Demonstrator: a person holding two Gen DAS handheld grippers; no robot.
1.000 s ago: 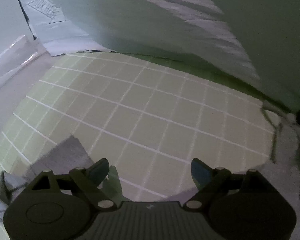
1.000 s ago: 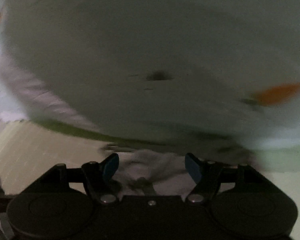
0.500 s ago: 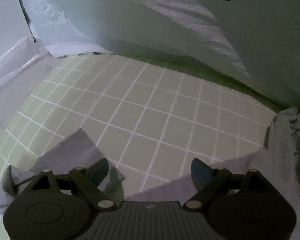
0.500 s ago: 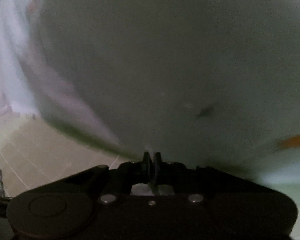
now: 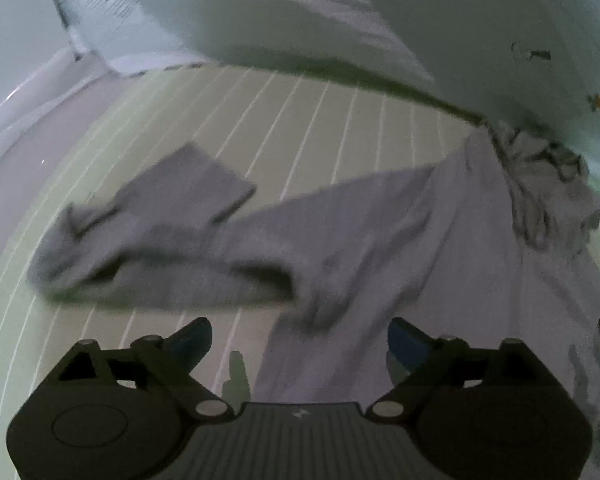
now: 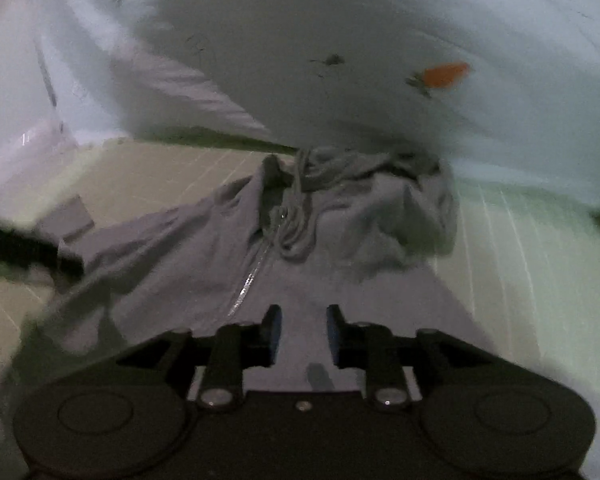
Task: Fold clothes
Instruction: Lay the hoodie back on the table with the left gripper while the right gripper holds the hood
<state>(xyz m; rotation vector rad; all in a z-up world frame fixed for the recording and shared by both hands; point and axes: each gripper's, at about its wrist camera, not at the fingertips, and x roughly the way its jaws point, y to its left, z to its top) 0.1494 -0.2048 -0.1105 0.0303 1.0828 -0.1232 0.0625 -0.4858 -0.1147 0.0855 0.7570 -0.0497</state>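
Sprawling grey hoodie [image 6: 340, 248] on grid mat [image 5: 320, 128], pale bedding [image 6: 340, 40] behind, left tongs [image 5: 300, 344] opening wide, right tongs [image 6: 300, 330] opening, both empty.

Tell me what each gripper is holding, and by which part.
Nothing. The left gripper is open over the hoodie; the right gripper's jaws are opening, empty.

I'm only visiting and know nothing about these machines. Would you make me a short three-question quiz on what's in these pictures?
1. True or false: the grey zip hoodie lies on a green mat with white grid lines.
2. What is pinched in the left gripper? A) a sleeve B) the hood C) nothing
3. Fill in: the sleeve stretches out to the ___ in the left wrist view.

Key: 1 true. 2 C, the jaws are opening over bare mat and hem. 3 left.
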